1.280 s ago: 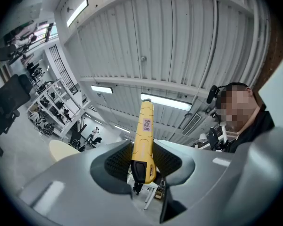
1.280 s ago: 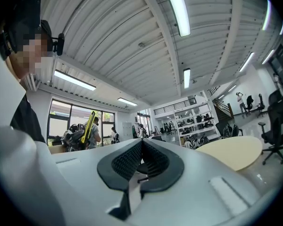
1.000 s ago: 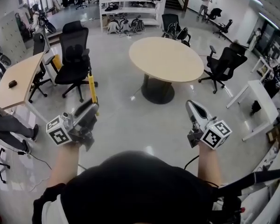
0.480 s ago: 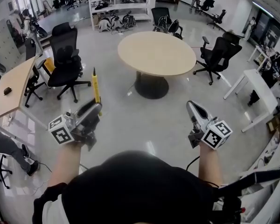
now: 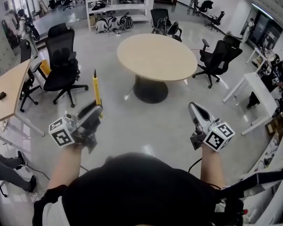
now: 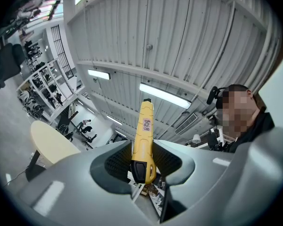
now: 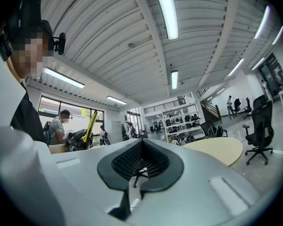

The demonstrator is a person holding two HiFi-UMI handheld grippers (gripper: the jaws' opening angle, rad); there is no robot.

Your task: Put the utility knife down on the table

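Observation:
A yellow utility knife (image 5: pixel 96 87) stands upright in my left gripper (image 5: pixel 93 110), whose jaws are shut on its black lower end. In the left gripper view the utility knife (image 6: pixel 144 133) rises between the pads of the left gripper (image 6: pixel 144 149) towards the ceiling. My right gripper (image 5: pixel 194 108) is held out at the right, shut with nothing in it; in the right gripper view the right gripper (image 7: pixel 140 145) shows its pads meeting. Ahead of both stands a round beige table (image 5: pixel 155 55), with bare floor between it and the grippers. That table (image 7: pixel 216 149) lies right of the jaws.
Black office chairs (image 5: pixel 61 55) stand left of the round table and others (image 5: pixel 219 53) right of it. A wooden desk (image 5: pixel 7 91) is at the far left, a white desk (image 5: pixel 257 93) at the right, shelves (image 5: pixel 115 4) at the back. A seated person's legs (image 5: pixel 4 173) show lower left.
The round table and chairs have slid nearer and to the left in the head view. Both grippers keep their places in the picture, and the knife stays gripped upright.

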